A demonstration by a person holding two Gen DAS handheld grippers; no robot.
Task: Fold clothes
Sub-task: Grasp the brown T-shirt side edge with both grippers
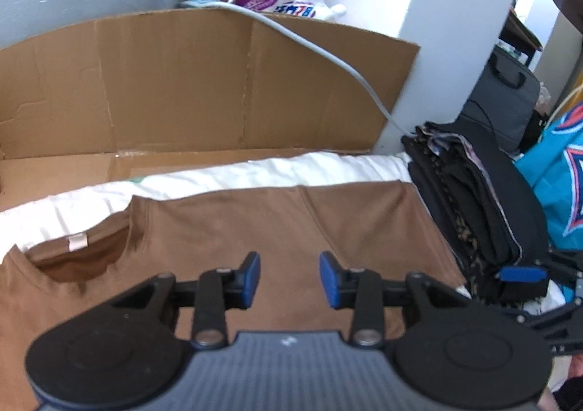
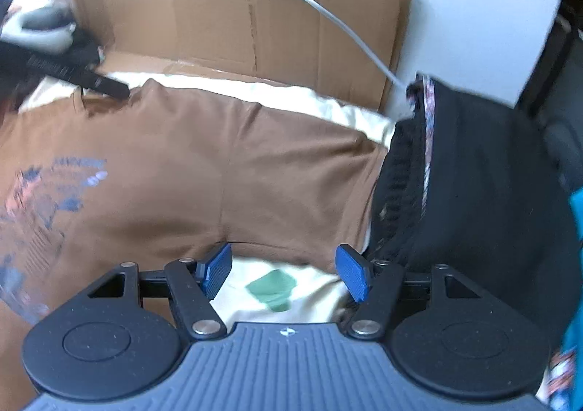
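ur left tongs point(image 1: 289, 278) & right tongs point(image 2: 283, 272) hang released, nothing gripped, over the brown tee point(image 1: 255, 229) beside black stack point(image 1: 473, 214).

You are working in a lived-in home room, at a makeshift folding spot rather than a proper bench. A white sheet point(image 1: 255, 170) is spread as the work surface, and flattened cardboard point(image 1: 182, 83) stands just behind it as a backdrop. To the right of the sheet sits a stack of folded dark clothes point(image 1: 470, 199). Behind the cardboard you see plastic shopping bags point(image 1: 288, 3), and a grey cable point(image 1: 328, 54) trails over its top edge.
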